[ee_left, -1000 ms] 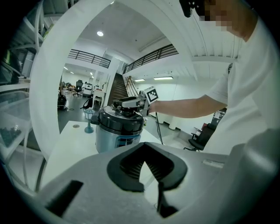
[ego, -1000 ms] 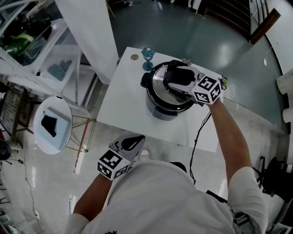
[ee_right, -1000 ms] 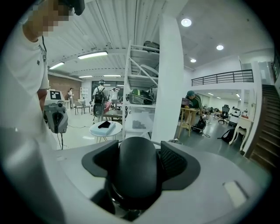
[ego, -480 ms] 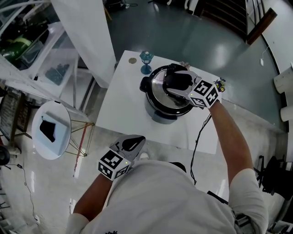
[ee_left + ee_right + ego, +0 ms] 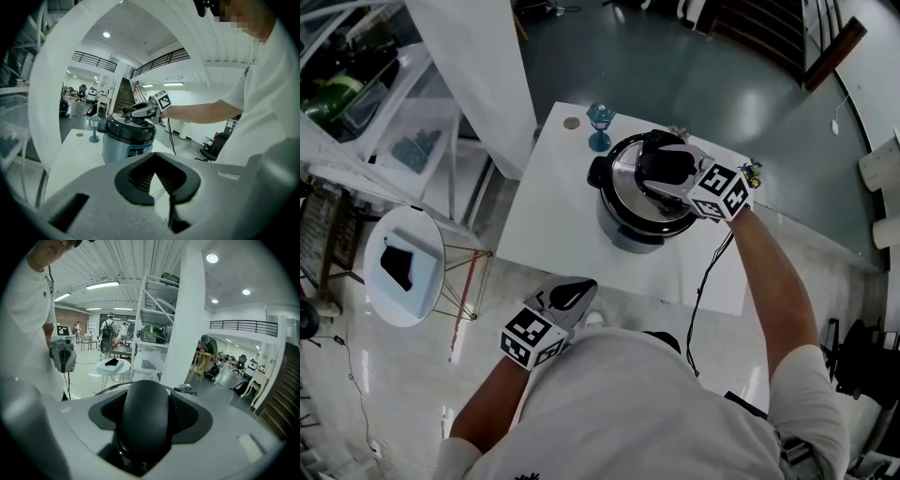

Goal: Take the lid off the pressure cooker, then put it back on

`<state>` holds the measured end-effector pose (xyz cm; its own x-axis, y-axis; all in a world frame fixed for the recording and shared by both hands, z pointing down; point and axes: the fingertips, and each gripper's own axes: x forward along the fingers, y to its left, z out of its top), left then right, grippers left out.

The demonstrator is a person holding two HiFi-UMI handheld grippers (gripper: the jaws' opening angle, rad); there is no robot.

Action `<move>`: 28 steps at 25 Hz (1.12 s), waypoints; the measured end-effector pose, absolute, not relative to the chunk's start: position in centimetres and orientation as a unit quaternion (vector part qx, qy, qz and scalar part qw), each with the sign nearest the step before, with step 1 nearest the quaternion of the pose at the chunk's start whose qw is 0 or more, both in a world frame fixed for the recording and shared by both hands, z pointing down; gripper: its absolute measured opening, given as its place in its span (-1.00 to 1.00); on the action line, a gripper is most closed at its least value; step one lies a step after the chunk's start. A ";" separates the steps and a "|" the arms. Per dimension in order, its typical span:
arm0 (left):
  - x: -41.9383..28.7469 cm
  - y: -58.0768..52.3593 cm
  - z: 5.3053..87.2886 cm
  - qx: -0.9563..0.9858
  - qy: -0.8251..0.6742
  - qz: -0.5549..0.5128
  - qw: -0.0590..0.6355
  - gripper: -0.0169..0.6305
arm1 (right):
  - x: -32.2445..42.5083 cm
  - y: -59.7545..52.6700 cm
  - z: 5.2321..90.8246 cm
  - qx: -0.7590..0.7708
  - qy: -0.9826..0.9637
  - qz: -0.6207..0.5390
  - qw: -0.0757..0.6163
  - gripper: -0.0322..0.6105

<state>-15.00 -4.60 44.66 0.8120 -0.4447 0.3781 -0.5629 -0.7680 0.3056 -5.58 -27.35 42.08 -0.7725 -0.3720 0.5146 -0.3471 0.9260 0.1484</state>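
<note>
A silver pressure cooker (image 5: 619, 220) stands on the white table (image 5: 553, 216) with its lid (image 5: 623, 183) on. My right gripper (image 5: 659, 165) reaches over the lid from the right. Its jaws have just been closing and hold the lid's black handle (image 5: 143, 420) between them. The handle fills the gap in the right gripper view, with the pads against both its sides. My left gripper (image 5: 567, 293) hangs off the table's near edge, close to my body, its pads (image 5: 164, 176) meeting at the tips with nothing in them. The left gripper view shows the cooker (image 5: 127, 140) from the side.
A small blue goblet (image 5: 600, 125) and a coin-like disc (image 5: 573, 123) sit at the table's far left corner. A cable (image 5: 703, 281) hangs off the near right edge. A round side table (image 5: 403, 258) and a white pillar (image 5: 473, 66) stand to the left.
My right gripper has turned slightly on the lid's handle. The lid stays on the pot. My left gripper has not moved.
</note>
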 end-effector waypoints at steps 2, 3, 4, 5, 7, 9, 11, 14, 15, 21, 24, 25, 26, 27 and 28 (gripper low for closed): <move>-15.3 -4.6 44.6 0.928 -0.275 0.142 0.207 -0.93 | -5.6 -27.4 42.1 0.189 -0.941 -0.022 0.279 0.02; -15.5 -4.7 44.6 0.928 -0.276 0.141 0.206 -0.93 | -5.6 -27.4 42.1 0.189 -0.941 -0.022 0.280 0.02; -15.6 -4.7 44.7 0.928 -0.277 0.140 0.206 -0.93 | -5.6 -27.4 42.1 0.188 -0.941 -0.021 0.281 0.02; -15.7 -4.7 44.7 0.928 -0.278 0.140 0.206 -0.93 | -5.6 -27.4 42.1 0.188 -0.941 -0.021 0.282 0.02; -15.9 -4.7 44.8 0.928 -0.279 0.140 0.206 -0.93 | -5.7 -27.4 42.1 0.187 -0.940 -0.019 0.284 0.02; -16.0 -4.6 44.9 0.928 -0.279 0.138 0.206 -0.93 | -5.8 -27.4 42.2 0.185 -0.940 -0.017 0.287 0.02; -16.0 -4.6 44.8 0.928 -0.280 0.136 0.204 -0.93 | -5.7 -27.4 42.1 0.185 -0.939 -0.017 0.288 0.02; -16.3 -4.7 44.8 0.927 -0.284 0.134 0.206 -0.93 | -5.6 -27.3 42.1 0.187 -0.939 -0.016 0.288 0.02; -16.4 -4.7 44.9 0.926 -0.285 0.135 0.208 -0.93 | -5.6 -27.3 42.2 0.187 -0.939 -0.015 0.288 0.02; -16.4 -4.6 45.1 0.925 -0.281 0.138 0.213 -0.93 | -5.3 -27.7 41.7 0.192 -0.941 -0.004 0.279 0.02; -16.3 -4.7 45.1 0.926 -0.280 0.139 0.213 -0.93 | -5.0 -27.9 41.2 0.194 -0.940 -0.008 0.280 0.02; -16.3 -4.8 45.1 0.926 -0.280 0.139 0.213 -0.93 | -5.0 -27.9 41.1 0.195 -0.940 -0.009 0.281 0.02; -16.3 -4.8 45.1 0.926 -0.280 0.140 0.213 -0.93 | -5.0 -27.9 41.1 0.195 -0.939 -0.009 0.282 0.02; -16.3 -4.7 45.1 0.926 -0.279 0.140 0.213 -0.93 | -5.0 -27.9 41.2 0.196 -0.939 -0.008 0.282 0.02; -16.3 -4.7 45.1 0.926 -0.279 0.140 0.213 -0.93 | -4.9 -27.8 41.2 0.197 -0.939 -0.008 0.282 0.02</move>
<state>-16.31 -4.74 45.13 0.8053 -0.4569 0.3777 -0.5760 -0.7536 0.3166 -4.92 -27.82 41.16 -0.7636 -0.3744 0.5261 -0.3654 0.9223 0.1259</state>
